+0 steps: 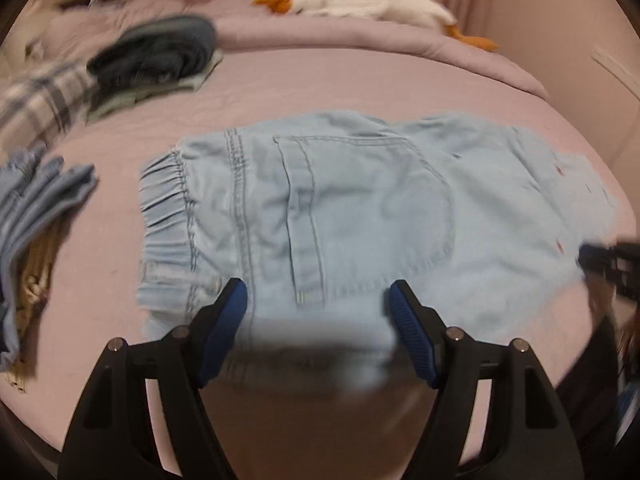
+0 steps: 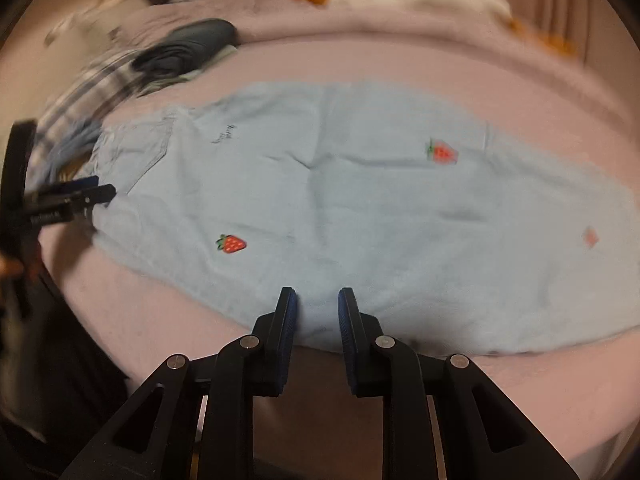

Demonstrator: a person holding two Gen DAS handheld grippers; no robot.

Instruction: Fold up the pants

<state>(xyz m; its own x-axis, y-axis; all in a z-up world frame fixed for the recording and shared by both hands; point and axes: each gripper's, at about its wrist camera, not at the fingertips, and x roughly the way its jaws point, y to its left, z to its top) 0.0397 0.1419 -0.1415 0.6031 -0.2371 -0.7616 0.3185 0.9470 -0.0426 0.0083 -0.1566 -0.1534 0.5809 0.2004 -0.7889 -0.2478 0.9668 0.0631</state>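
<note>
Light blue denim pants [image 1: 360, 208] lie flat across the pink bed, with the gathered elastic waistband [image 1: 164, 216] at the left and a back pocket in the middle. My left gripper [image 1: 318, 294] is open wide just above the near edge at the waist end, and its pads are clear of the cloth. In the right wrist view the pants [image 2: 340, 200] show red strawberry patches [image 2: 231, 243]. My right gripper [image 2: 317, 300] hovers over the near edge with its jaws a narrow gap apart and nothing pinched. The other gripper shows at each view's side: right gripper [image 1: 600, 260], left gripper [image 2: 92, 196].
A stack of dark folded clothes [image 1: 160, 52] sits at the far left beside a plaid garment [image 1: 36, 100]. More denim [image 1: 36, 196] is piled at the left edge. A white plush goose [image 1: 360, 0] lies on the rumpled pink duvet [image 1: 320, 36] at the back.
</note>
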